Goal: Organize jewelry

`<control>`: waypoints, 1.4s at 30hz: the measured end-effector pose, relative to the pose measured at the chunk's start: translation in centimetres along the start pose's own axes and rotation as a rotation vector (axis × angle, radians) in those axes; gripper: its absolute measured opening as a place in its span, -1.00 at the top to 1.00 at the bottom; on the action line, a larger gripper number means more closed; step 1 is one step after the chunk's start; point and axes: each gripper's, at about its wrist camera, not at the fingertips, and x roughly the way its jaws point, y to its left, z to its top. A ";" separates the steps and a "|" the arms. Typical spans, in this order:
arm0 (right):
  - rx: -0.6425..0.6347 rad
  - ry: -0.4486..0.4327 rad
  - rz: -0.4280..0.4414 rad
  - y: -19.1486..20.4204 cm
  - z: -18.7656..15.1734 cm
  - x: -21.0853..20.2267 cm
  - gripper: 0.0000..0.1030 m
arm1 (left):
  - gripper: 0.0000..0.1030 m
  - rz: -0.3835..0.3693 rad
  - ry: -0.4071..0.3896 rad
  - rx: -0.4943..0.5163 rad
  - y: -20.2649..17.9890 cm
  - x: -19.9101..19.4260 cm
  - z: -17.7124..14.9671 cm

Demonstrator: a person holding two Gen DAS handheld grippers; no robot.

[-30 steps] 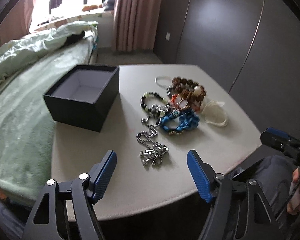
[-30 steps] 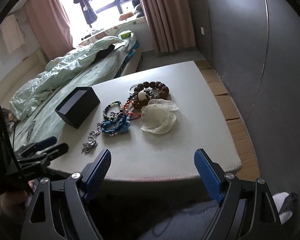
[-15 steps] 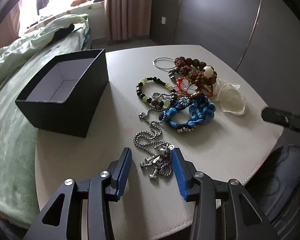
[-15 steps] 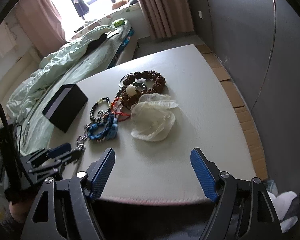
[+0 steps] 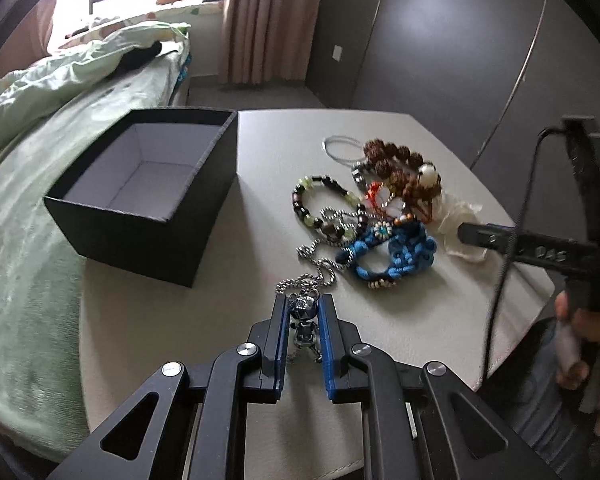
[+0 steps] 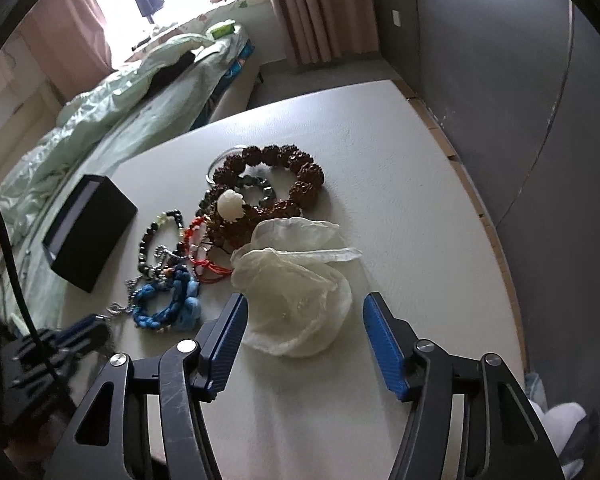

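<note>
Left wrist view: left gripper (image 5: 304, 322) narrowed onto bear pendant (image 5: 305, 312) of the silver chain necklace (image 5: 320, 258), blue pads (image 5: 281, 330) touching or all but touching its sides; firm clamp not confirmable. Pendant lay on the table (image 5: 160, 328), chain trailing up into the jewelry pile (image 5: 372, 208). Open black box (image 5: 144, 188) stood just left of the pile, apparently empty. Best handled by finishing the squeeze on the pendant body, not the chain, then lifting slowly so links slid clear of the blue knotted bracelet (image 5: 392, 252) rather than dragging it along. Then over the box rim, lowered in. Right gripper (image 5: 524, 246) poked in from the right, over the white pouch (image 5: 456, 220).

Versus a second earlier: jaws had just been closing, from wide either side of the pendant to snug around it. Box and pile loomed larger, camera nearer the table.

Right wrist view: right gripper (image 6: 302, 338) moderately wide, holding nothing, fingers straddling the near edge of the white pouch (image 6: 296, 300), no pad contact seen. Worth closing on bunched fabric only.

Versus earlier: jaws had just been narrowing; pouch previously well ahead, now between the tips.
</note>
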 end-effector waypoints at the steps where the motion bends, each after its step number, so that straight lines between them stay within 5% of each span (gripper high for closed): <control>1: -0.005 0.000 -0.010 0.0 0.1 0.2 -0.17 | 0.71 0.001 -0.006 0.000 0.1 -0.3 0.1; 5: -0.033 -0.007 -0.051 0.7 0.4 0.8 0.03 | 0.71 0.003 -0.033 -0.007 0.4 -1.5 0.7; 7: -0.039 -0.005 -0.048 0.8 0.3 0.8 0.63 | 0.71 0.005 -0.051 -0.009 0.5 -2.2 1.2; 11: -0.030 -0.031 -0.004 0.9 0.1 -0.2 0.95 | 0.71 0.005 -0.091 -0.001 0.4 -3.9 2.0; 29: 0.010 -0.185 0.239 4.0 0.3 -6.5 0.95 | 0.71 0.049 -0.343 0.038 0.6 -13.9 8.4; 42: -0.091 -0.267 0.286 8.8 3.4 -9.5 0.95 | 0.71 0.101 -0.531 0.102 -0.3 -21.7 14.0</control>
